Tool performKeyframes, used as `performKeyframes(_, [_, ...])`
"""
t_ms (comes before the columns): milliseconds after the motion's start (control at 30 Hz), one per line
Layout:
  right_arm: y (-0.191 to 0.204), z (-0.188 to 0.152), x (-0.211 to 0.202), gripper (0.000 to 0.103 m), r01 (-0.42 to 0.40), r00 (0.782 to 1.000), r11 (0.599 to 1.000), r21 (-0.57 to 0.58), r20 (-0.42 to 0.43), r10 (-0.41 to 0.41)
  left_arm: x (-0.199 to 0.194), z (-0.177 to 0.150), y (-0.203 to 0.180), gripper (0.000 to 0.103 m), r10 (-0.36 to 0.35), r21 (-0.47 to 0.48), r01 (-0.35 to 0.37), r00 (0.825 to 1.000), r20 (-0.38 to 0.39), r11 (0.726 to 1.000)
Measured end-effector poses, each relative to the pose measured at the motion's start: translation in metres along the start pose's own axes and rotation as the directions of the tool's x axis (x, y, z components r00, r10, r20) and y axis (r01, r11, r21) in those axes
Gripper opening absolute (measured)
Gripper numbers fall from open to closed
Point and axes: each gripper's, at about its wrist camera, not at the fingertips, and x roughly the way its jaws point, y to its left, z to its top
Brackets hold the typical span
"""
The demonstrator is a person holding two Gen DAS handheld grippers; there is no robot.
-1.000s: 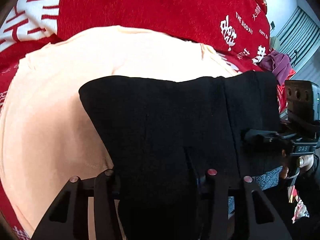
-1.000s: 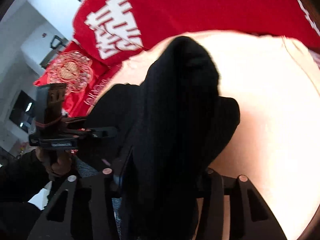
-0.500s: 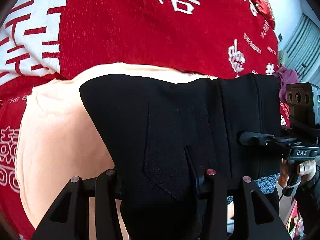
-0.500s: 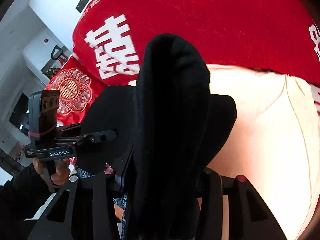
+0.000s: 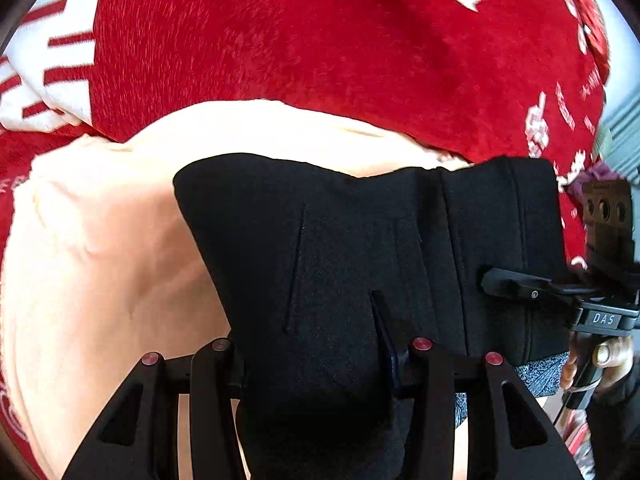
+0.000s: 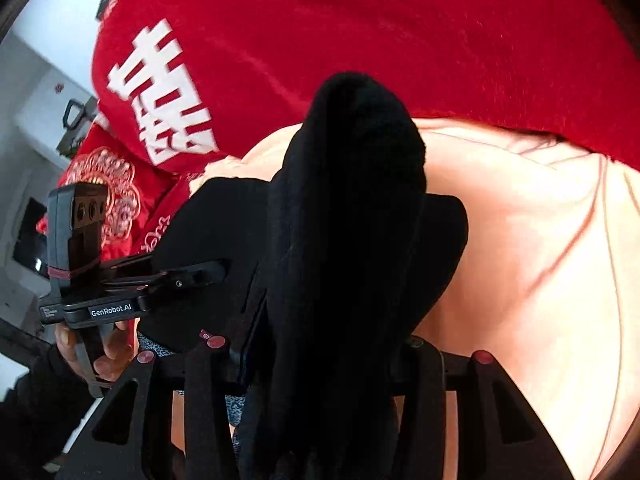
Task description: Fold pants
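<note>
Left wrist view: the black pants [image 5: 360,264] are seen stretched as a broad, flat panel of matte, finely woven cloth, with straight stitched seams running toward the camera. Their long axis is laid across the frame, from the left gripper [image 5: 320,360] toward the right gripper [image 5: 504,284], and the upper edge is pointed away from the camera. The pants are held just above the peach cloth [image 5: 100,260], a smooth, softly creased sheet. The peach cloth is spread over a red plush blanket [image 5: 320,40] printed with large white characters, which cannot be read because of blur. The left gripper is clamped on the near edge of the pants, with fabric bunched between its black fingers. The right gripper is seen at the right end of the pants, pinched shut on the fabric there; "DAS" is printed on its body.

In the right wrist view, the pants [image 6: 352,240] are bunched into a tall rounded fold rising between the fingers of the right gripper [image 6: 320,352], which is clenched on them. To the left of this fold, the left gripper [image 6: 212,272] is marked "GenRobot.AI" and is closed on the same garment. Behind the fold lie the peach cloth [image 6: 540,260] and the red blanket [image 6: 400,40].
</note>
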Motion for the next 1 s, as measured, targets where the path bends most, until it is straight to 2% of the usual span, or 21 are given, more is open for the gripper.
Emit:
performKeyframes(100, [-0.014,0.008,0.008,0.052,-0.006,1.0,1.0,0.025,-0.01,0.006,0.015,0.008,0.009,0.049,-0.001,-0.03,0.001,1.0,-0.016,1.0])
performKeyframes(133, [-0.02,0.01,0.013,0.056,0.003,1.0,1.0,0.028,-0.02,-0.003,0.02,0.008,0.01,0.055,0.007,-0.028,-0.008,1.0,-0.021,1.0])
performKeyframes(167, [-0.02,0.011,0.018,0.059,0.012,1.0,1.0,0.029,-0.026,-0.011,0.026,0.007,0.011,0.066,0.031,-0.025,-0.032,0.999,-0.028,0.999])
performKeyframes(233, [-0.029,0.012,0.03,0.08,0.041,0.997,0.997,0.072,-0.063,-0.037,0.036,0.004,0.016,0.08,0.075,-0.049,-0.077,0.996,-0.049,0.996])
performKeyframes(300, [-0.04,0.008,0.033,0.084,0.046,0.997,0.989,0.141,-0.075,-0.035,0.035,0.001,0.024,0.083,0.053,-0.093,-0.057,0.998,-0.044,0.994])
performKeyframes(367, [-0.037,0.004,0.021,0.084,0.063,0.997,0.987,0.145,-0.048,-0.056,0.024,-0.001,0.027,0.083,0.052,-0.105,-0.056,0.998,-0.044,0.993])
performKeyframes(433, [-0.028,0.0,0.002,0.084,0.117,0.993,0.985,0.124,-0.002,-0.118,-0.002,-0.006,0.027,0.083,0.077,-0.085,-0.077,0.997,0.002,0.993])
performKeyframes(500, [-0.015,-0.006,-0.024,0.084,0.195,0.976,0.976,0.093,0.078,-0.202,-0.026,-0.012,0.028,0.083,0.073,-0.083,-0.068,0.996,0.058,0.994])
performKeyframes(567, [0.012,-0.015,-0.052,0.085,0.239,0.954,0.97,0.032,0.179,-0.241,-0.05,-0.022,0.025,0.083,0.034,-0.101,-0.023,0.994,0.104,0.995])
performKeyframes(600, [0.028,-0.023,-0.064,0.086,0.221,0.951,0.975,-0.009,0.223,-0.213,-0.059,-0.029,0.019,0.083,0.004,-0.091,0.007,0.993,0.121,0.996])
performKeyframes(667, [0.052,-0.034,-0.07,0.086,0.168,0.961,0.982,-0.087,0.238,-0.143,-0.064,-0.038,0.007,0.083,-0.022,-0.052,0.028,0.991,0.128,0.998])
performKeyframes(700, [0.07,-0.045,-0.068,0.086,0.146,0.968,0.977,-0.157,0.227,-0.108,-0.064,-0.042,-0.002,0.083,-0.032,-0.026,0.036,0.991,0.127,0.999])
performKeyframes(767, [0.081,-0.059,-0.057,0.086,0.124,0.98,0.967,-0.221,0.183,-0.084,-0.057,-0.053,-0.019,0.083,-0.059,0.027,0.056,0.991,0.12,0.998])
performKeyframes(833, [0.074,-0.07,-0.035,0.086,0.126,0.988,0.968,-0.215,0.113,-0.103,-0.041,-0.059,-0.028,0.083,-0.033,0.053,0.028,0.995,0.094,0.998])
performKeyframes(900, [0.046,-0.078,-0.018,0.086,0.123,0.992,0.981,-0.151,0.054,-0.116,-0.02,-0.067,-0.02,0.083,0.004,0.065,-0.006,1.0,0.031,0.998])
performKeyframes(933, [0.041,-0.079,-0.02,0.086,0.096,0.994,0.986,-0.139,0.071,-0.086,-0.01,-0.072,-0.021,0.082,0.026,0.083,-0.027,1.0,0.008,0.996])
performKeyframes(1000, [0.042,-0.075,-0.029,0.086,0.067,0.995,0.992,-0.11,0.077,-0.059,-0.009,-0.075,-0.032,0.082,0.082,0.142,-0.085,0.996,0.033,0.986])
